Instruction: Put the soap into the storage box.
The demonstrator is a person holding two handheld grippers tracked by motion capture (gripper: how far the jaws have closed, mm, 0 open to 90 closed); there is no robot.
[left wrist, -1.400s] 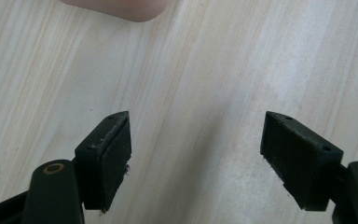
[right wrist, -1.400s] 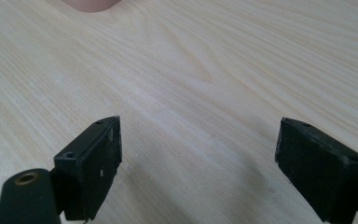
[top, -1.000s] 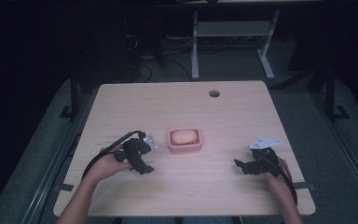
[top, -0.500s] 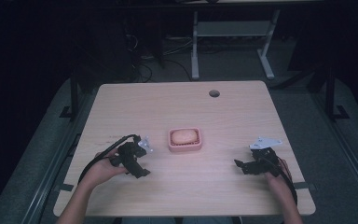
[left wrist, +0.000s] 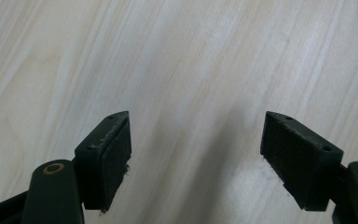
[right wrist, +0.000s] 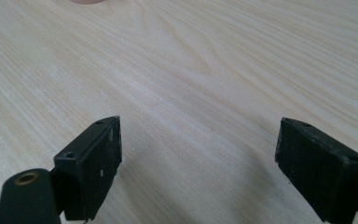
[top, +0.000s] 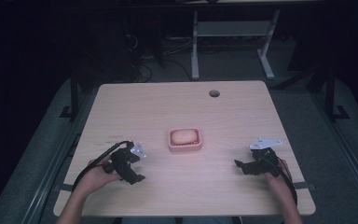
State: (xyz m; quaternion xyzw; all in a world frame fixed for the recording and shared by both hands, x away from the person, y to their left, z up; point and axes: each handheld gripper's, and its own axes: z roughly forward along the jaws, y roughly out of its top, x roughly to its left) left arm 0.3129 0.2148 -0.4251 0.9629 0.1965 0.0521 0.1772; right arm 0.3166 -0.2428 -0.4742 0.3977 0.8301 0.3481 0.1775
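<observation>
Pink dish (top: 184, 139) w/ pale rounded item inside: seen at table (top: 177, 107) centre, between grippers, apart from both. Left gripper (top: 131, 167): held near table's front-left, jaws spread wide, nothing gripped. Right gripper (top: 245, 166): front-right, jaws likewise wide, empty.

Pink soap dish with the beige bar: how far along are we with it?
Nothing looks done: the pink soap dish holds the beige oval bar mid-table, untouched. In hand: nothing; the left gripper and right gripper are open over bare light wooden table. Left: reach and grasp.
</observation>
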